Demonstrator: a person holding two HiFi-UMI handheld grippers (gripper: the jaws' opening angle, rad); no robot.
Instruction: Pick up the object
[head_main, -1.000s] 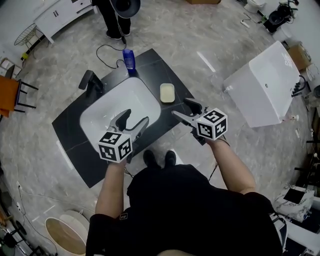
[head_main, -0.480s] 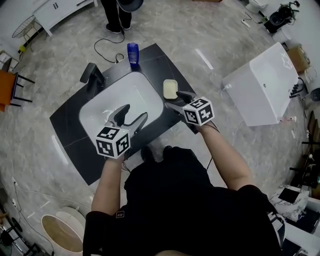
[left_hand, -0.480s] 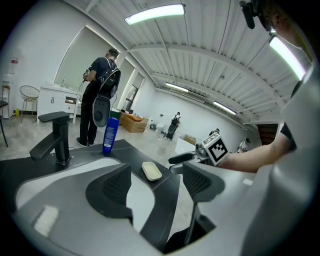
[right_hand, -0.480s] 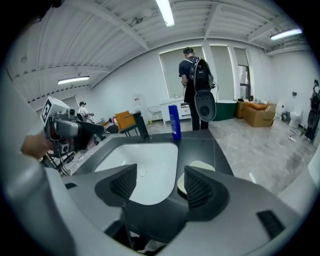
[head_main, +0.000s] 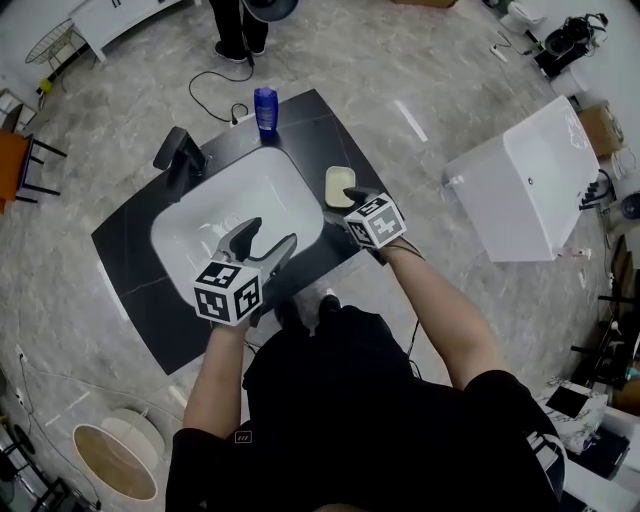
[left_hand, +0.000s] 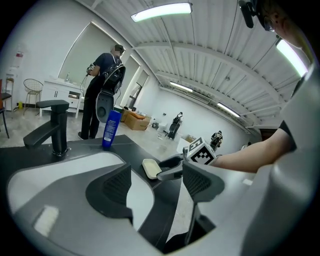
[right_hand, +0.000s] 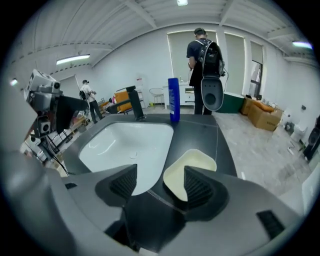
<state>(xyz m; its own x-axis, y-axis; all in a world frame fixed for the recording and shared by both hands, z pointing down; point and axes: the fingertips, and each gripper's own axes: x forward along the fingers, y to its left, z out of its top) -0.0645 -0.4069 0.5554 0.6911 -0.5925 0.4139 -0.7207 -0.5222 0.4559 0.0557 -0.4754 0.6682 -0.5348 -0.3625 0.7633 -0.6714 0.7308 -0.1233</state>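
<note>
Soap dish (head_main: 338, 183), cream, on black counter (head_main: 130, 262), just right of the white sink (head_main: 215, 215). Right gripper (head_main: 345, 203): jaws wide, nothing held, just at the dish's near edge, one jaw overlapping it in the right gripper view. Left gripper (head_main: 270, 233): jaws wide, empty, over the sink's near rim. Blue bottle (head_main: 265, 108) beyond the sink's far corner. Black tap (head_main: 180, 155) at its far left edge. Person (head_main: 230, 30) stands well beyond the sink.
</note>
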